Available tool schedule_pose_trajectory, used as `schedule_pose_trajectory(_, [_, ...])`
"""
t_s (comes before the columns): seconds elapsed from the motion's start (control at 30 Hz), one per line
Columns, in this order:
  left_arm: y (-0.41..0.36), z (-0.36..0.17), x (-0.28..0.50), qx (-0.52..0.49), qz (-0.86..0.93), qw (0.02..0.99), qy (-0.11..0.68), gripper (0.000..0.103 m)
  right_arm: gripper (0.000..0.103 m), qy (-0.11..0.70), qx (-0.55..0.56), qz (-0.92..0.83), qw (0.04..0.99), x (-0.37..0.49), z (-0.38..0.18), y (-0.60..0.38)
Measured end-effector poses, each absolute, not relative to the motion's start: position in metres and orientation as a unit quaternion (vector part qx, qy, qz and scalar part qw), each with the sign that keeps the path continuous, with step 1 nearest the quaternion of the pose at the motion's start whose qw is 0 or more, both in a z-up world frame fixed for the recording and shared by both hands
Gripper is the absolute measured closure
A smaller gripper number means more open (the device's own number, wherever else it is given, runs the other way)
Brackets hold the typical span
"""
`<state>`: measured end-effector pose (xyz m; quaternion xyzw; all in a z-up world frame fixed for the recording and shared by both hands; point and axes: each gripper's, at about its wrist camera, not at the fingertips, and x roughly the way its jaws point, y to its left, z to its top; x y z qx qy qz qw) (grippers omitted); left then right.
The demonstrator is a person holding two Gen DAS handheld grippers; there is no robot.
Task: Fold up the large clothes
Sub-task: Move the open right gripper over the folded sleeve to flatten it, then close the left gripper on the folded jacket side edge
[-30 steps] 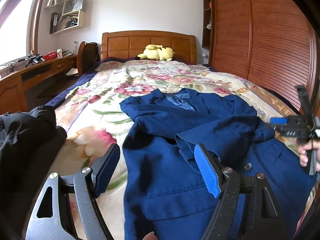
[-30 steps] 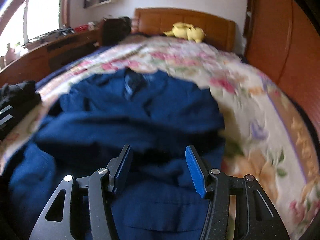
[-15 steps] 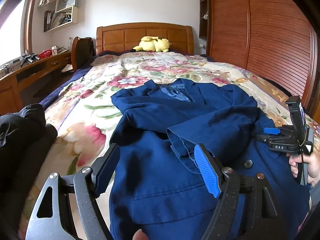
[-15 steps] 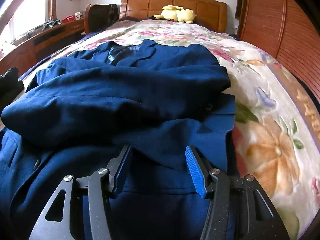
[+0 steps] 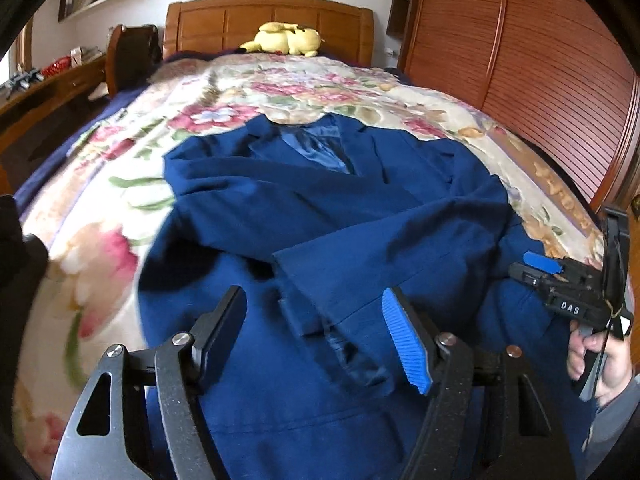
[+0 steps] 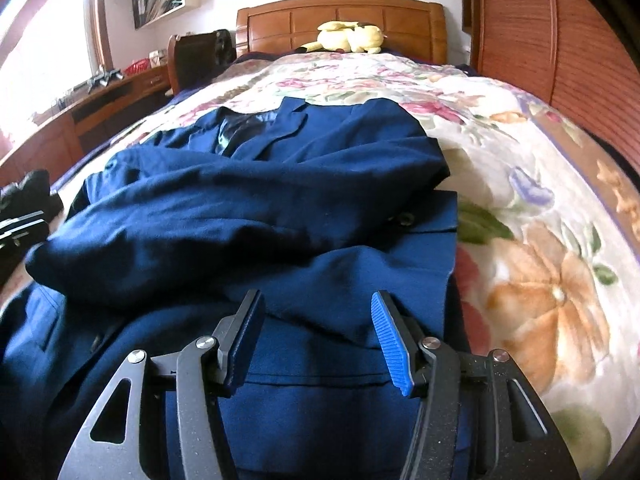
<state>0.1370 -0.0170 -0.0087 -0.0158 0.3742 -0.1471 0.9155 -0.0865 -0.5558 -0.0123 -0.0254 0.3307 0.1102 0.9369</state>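
Centrally, a navy-blue wool jacket [image 5: 320,216] lies sleeves-crossed for folding; left gripper [image 5: 316,336] closing, empty, right gripper [image 6: 316,340] unclenched above its hem.

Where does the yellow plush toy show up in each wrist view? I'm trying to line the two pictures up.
Left wrist view: the yellow plush toy lies top centre, at the head of the bed.
Right wrist view: the same toy lies top centre, slightly right of the middle.
Shared landmark: the wooden headboard right behind the toy, with the blue jacket spread below it.
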Motion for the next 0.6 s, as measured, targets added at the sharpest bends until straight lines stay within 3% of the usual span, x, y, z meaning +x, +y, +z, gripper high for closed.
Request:
schedule_pose_trajectory(0.13, [-0.026,-0.018,0.147,-0.028,-0.147,0.903,0.403,0.051,0.046,0.330,-0.024,0.113,0.937,-0.089,-0.012,-0.558])
schedule_pose_trajectory(0.2, [-0.029,-0.021,0.150,-0.029,-0.145,0.899,0.413,0.054,0.046,0.330,-0.023,0.114,0.937,-0.089,-0.011,-0.559])
schedule_pose_trajectory(0.5, [-0.036,-0.026,0.143,-0.059,-0.164,0.882,0.438,0.055,0.046,0.328,-0.012,0.117,0.937,-0.090,-0.010,-0.561])
schedule_pose_trajectory(0.6, [-0.038,-0.029,0.139,-0.063,-0.168,0.877,0.445,0.072,0.046,0.325,-0.011,0.116,0.939,-0.091,-0.010,-0.561])
